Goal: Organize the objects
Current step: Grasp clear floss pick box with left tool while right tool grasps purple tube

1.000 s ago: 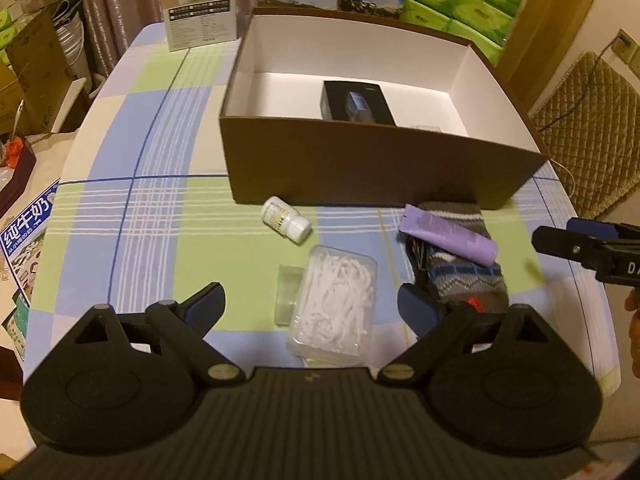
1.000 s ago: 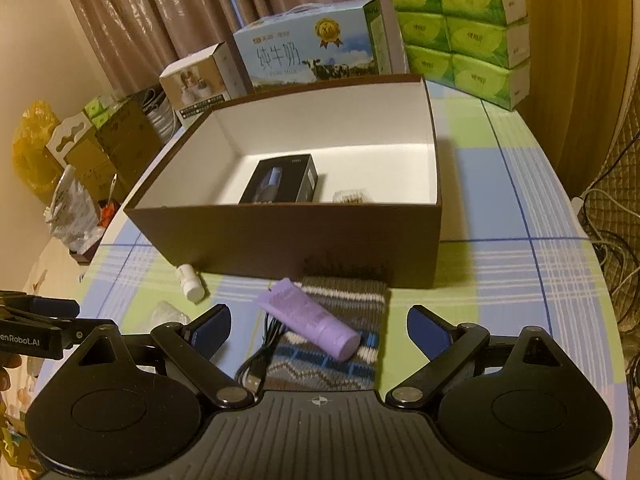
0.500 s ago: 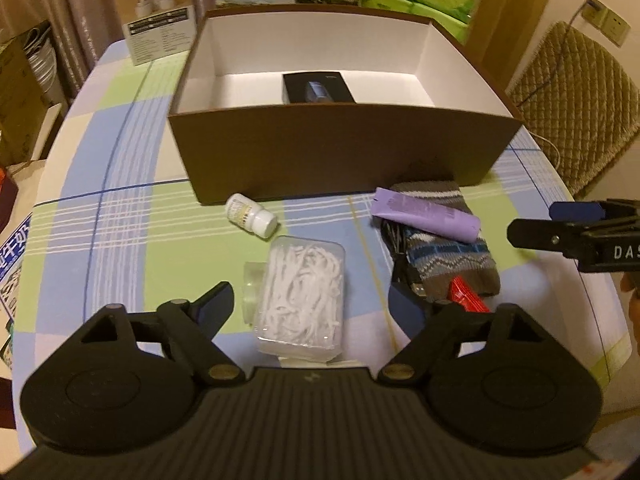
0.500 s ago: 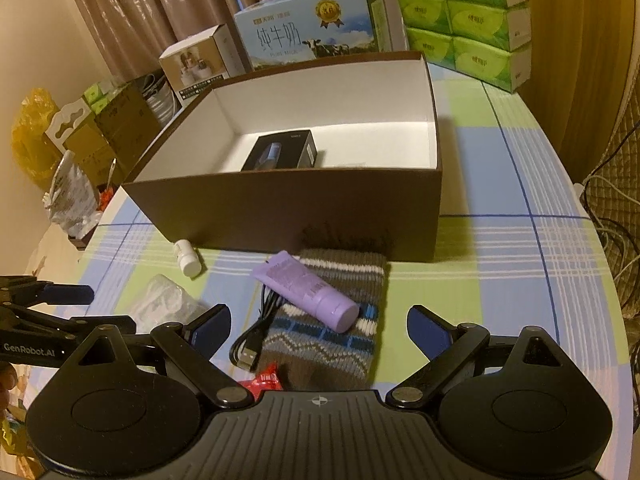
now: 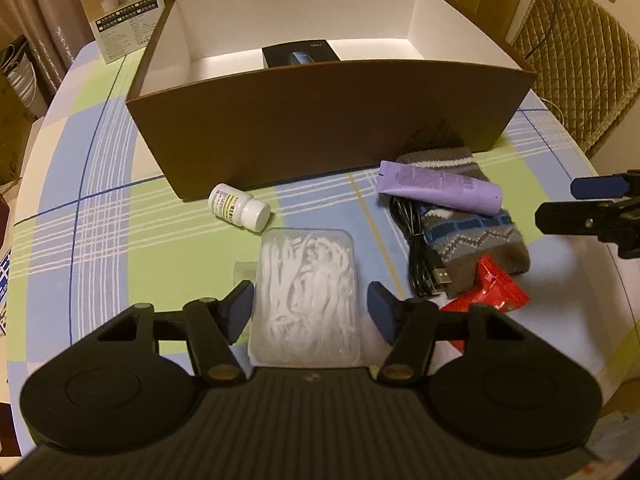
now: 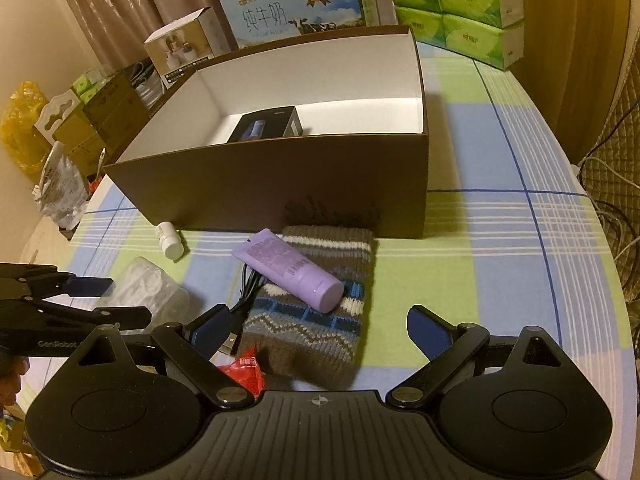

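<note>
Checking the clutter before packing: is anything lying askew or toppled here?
Yes: the white pill bottle lies on its side by the brown box, and the purple tube rests slantwise across the sock.

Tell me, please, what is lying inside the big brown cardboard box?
Inside the brown box, one black carton with a bluish picture lies on the white floor. The near wall covers the front strip of the floor in both views, so anything lying there cannot be seen.

Probably a home: curtains (image 6: 120,8), checked tablecloth (image 6: 500,240), tissue packs (image 6: 472,8).
</note>
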{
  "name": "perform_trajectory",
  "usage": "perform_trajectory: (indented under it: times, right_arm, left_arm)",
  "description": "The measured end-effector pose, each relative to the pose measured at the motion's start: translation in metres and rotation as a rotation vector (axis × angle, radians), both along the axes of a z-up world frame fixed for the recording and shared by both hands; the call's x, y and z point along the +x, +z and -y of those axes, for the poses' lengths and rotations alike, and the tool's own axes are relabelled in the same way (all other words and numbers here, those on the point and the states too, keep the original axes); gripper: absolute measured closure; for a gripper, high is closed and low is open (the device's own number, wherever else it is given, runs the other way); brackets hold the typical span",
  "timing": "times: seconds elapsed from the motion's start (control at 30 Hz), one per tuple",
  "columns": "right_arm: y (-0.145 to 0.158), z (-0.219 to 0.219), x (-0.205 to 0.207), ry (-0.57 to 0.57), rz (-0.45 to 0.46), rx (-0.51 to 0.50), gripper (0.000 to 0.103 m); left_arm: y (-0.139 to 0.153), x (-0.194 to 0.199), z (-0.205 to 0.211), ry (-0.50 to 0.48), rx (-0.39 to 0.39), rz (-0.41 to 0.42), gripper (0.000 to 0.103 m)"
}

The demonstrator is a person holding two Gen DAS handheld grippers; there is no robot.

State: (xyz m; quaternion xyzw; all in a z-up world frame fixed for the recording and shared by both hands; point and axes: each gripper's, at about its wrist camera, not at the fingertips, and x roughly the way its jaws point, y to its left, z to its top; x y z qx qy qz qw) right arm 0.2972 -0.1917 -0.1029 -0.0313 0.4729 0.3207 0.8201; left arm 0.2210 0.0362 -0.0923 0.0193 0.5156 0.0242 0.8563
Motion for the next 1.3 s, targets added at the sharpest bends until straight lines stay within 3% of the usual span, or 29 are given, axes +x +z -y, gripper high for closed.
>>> perform_trajectory:
  times: [0.1, 0.5, 0.63, 0.67, 0.73, 1.1, 1.3]
  right_arm:
    - [-0.001, 0.0, 0.001, -0.002, -0.002, -0.002, 0.011]
    - [-0.008, -0.009, 0.012, 0.038, -0.008, -0.002, 0.011]
    - [-0.01, -0.02, 0.018, 0.103, 0.023, 0.005, 0.012]
    - [-0.011, -0.023, 0.02, 0.126, 0.031, 0.004, 0.015]
    - [-0.016, -0.031, 0.025, 0.179, 0.044, 0.005, 0.039]
    - [-0.05, -0.069, 0.035, 0.367, 0.084, -0.107, 0.056]
    - [-0.068, -0.081, 0.034, 0.438, 0.11, -0.141, 0.07]
  left_arm:
    - [-0.004, 0.003, -0.001, -0.006, 0.012, -0.009, 0.051]
    - [-0.002, 0.001, 0.0, -0.039, 0.061, 0.034, 0.051]
    - [0.006, -0.001, -0.009, 0.008, 0.053, 0.059, 0.051]
    - [0.008, -0.002, -0.013, 0.025, 0.053, 0.063, 0.051]
    - [0.01, -0.003, -0.019, 0.056, 0.05, 0.063, 0.051]
    - [0.015, -0.014, -0.059, 0.237, 0.035, 0.036, 0.051]
    - [0.014, -0.02, -0.067, 0.283, 0.027, 0.028, 0.051]
